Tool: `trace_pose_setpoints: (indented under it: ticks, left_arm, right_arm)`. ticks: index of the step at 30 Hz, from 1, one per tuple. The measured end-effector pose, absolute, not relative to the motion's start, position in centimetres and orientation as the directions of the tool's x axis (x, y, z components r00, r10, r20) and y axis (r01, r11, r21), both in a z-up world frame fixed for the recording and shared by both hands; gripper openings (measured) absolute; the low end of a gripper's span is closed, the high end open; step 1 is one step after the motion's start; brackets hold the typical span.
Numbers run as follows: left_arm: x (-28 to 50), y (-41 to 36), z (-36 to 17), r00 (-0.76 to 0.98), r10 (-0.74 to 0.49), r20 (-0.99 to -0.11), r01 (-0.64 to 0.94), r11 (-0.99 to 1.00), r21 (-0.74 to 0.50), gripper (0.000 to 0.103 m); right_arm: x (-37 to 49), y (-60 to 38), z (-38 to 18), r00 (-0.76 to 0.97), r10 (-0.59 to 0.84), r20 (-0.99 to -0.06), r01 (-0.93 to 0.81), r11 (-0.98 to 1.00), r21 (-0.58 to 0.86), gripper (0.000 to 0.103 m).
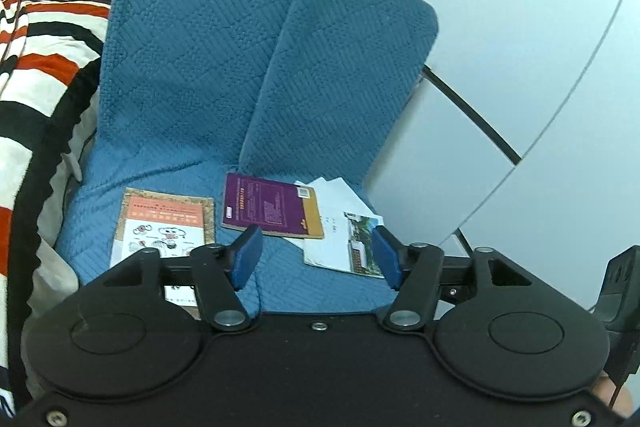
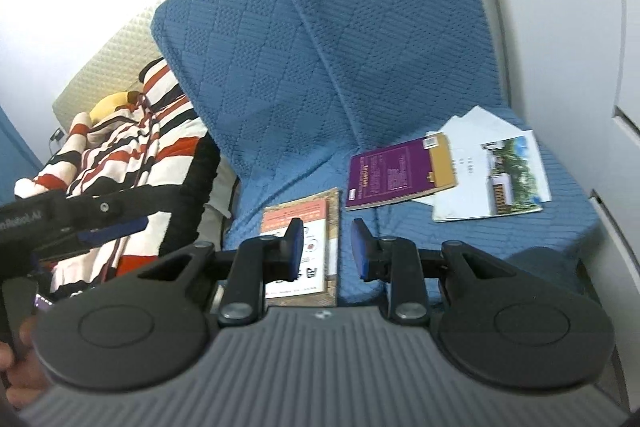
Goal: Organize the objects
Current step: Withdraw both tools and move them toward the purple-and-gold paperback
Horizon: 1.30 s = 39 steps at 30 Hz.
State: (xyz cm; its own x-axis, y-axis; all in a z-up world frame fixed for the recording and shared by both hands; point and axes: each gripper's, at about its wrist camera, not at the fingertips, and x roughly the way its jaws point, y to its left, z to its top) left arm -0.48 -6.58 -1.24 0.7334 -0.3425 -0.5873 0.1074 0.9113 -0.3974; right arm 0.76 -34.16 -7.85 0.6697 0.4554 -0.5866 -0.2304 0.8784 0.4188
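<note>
Three books lie flat on a blue quilted seat (image 1: 320, 287). An orange and white book (image 1: 164, 231) is at the left, a purple book (image 1: 268, 207) in the middle, and a white booklet with a photo (image 1: 352, 231) partly under it at the right. My left gripper (image 1: 316, 251) is open and empty, above the seat in front of the purple book. My right gripper (image 2: 326, 247) is open and empty, over the orange and white book (image 2: 304, 227). The purple book (image 2: 396, 171) and white booklet (image 2: 496, 171) lie to its right.
Two blue quilted back cushions (image 1: 200, 39) (image 1: 336, 75) lean behind the books. A striped red, white and black blanket (image 1: 44, 39) is piled at the left. A white panelled wall (image 1: 520, 67) stands at the right. The left gripper shows in the right wrist view (image 2: 72, 227).
</note>
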Motion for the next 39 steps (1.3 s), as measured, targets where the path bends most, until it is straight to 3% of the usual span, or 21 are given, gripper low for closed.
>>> trace_pose_setpoints:
  ticks: [3,5,7,11,39]
  left_arm:
    - [-1.2,-7.5,-1.8,0.731,-0.347,-0.587,0.11,0.909,-0.401,0.072]
    - [-1.6,-8.1,-2.2,0.731,-0.346,-0.588,0.107,0.909,-0.403,0.083]
    - [-2.0,-8.5,-2.5,0.73,-0.343,-0.591,0.102,0.91,-0.402,0.087]
    - [-2.6,-8.9,-3.2,0.738,-0.339,-0.584,0.1,0.91,-0.403,0.101]
    - [4.8,-9.7,-13.4,0.758,-0.332,-0.561,0.139,0.923,-0.359,0.102]
  right_arm:
    - [0.0,-35.2,-8.0,0.684,0.438,-0.583,-0.216,0.885,0.412,0.03]
    - [-0.5,-35.6,-8.2,0.688,0.43,-0.585,-0.209,0.889,0.407,0.03]
    - [-0.8,-35.9,-8.4,0.693,0.421,-0.585,-0.212,0.895,0.393,0.031]
    - [-1.4,-36.4,-8.9,0.704,0.407,-0.582,-0.209,0.902,0.378,0.085]
    - [4.0,-36.0,-18.6,0.705,0.327,-0.63,-0.131,0.932,0.338,0.083]
